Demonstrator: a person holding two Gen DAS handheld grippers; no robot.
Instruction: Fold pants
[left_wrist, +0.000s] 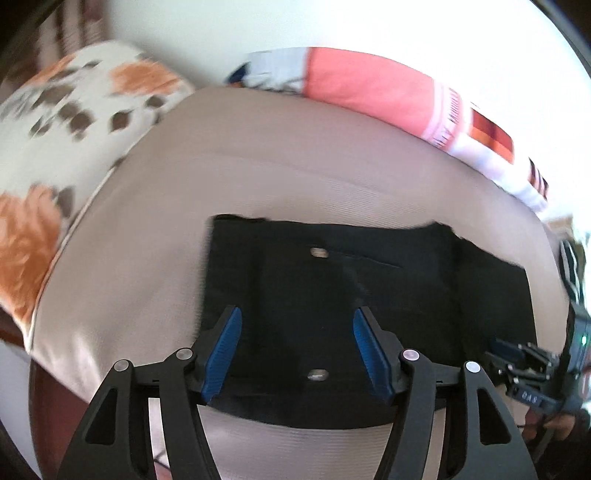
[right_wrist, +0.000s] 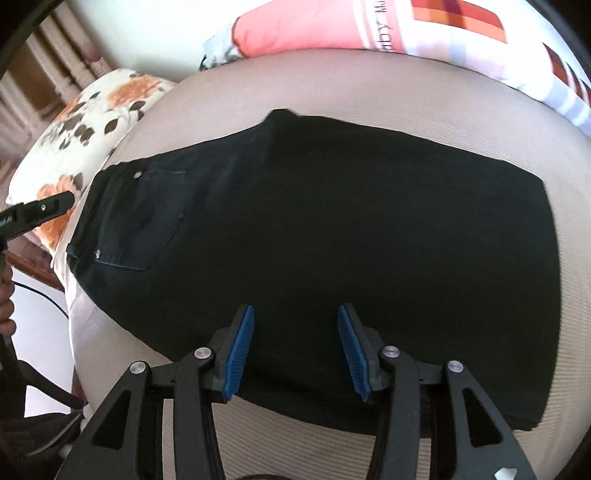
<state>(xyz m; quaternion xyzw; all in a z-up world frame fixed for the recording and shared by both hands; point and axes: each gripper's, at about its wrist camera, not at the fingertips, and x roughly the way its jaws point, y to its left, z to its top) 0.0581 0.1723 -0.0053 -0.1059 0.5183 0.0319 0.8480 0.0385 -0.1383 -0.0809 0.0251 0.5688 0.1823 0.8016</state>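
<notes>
My left gripper (left_wrist: 297, 349) hangs open over the waist end of the dark pants (right_wrist: 332, 236), nothing between its pads. My right gripper (right_wrist: 295, 349), also open and empty, hovers above the near edge. The pants lie folded flat on the beige bed (right_wrist: 332, 77), pillows (left_wrist: 74, 122) beyond.

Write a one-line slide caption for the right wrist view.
Right gripper open over folded dark pants on a beige bed, floral pillow at left.

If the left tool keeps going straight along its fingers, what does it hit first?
Most likely the dark pants lying flat on the beige cushion: the open left tool points down at the waist end near the pocket rivets, with nothing visible between. Depth is unclear.
</notes>
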